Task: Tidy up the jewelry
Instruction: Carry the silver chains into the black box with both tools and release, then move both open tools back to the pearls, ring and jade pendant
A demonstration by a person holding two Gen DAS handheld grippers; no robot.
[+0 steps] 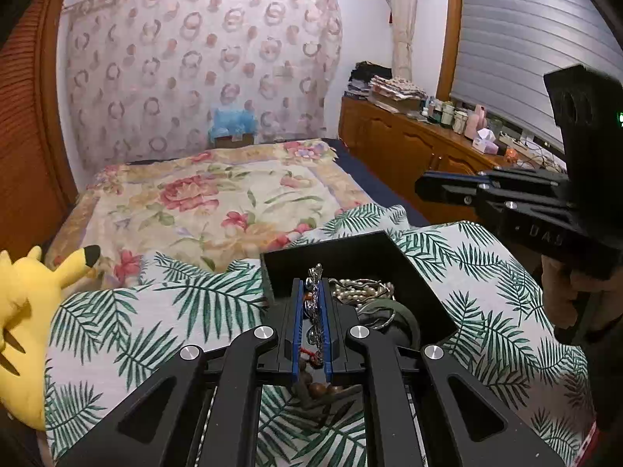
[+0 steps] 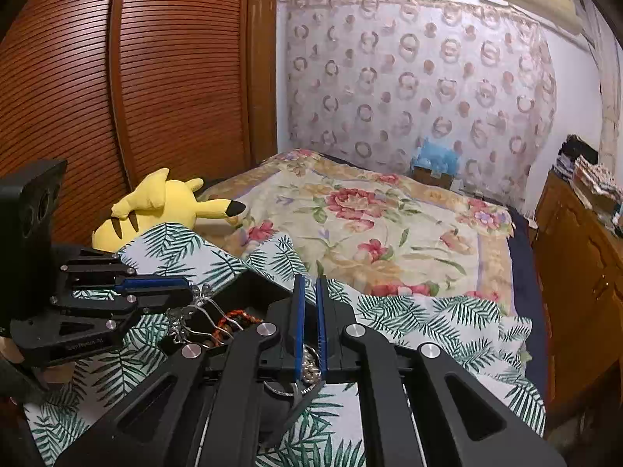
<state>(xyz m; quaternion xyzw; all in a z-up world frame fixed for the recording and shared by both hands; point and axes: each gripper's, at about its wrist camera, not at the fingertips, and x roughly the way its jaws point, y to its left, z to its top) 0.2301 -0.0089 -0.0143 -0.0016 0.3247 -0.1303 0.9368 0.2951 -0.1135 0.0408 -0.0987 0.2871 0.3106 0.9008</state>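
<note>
On one bed (image 1: 218,194) spread with a palm-leaf cloth (image 1: 128,330), a single yellow plush toy (image 1: 27,311) is seen at the wardrobe side. One open black box (image 1: 362,253) of pearl strands and bangles sits mid-cloth, leaf fabric bare around it. Two grippers are counted: left gripper (image 1: 312,299) clamped on a silver chain (image 1: 316,272), right gripper (image 2: 310,292) closed on a pearl strand (image 2: 309,366).
</note>
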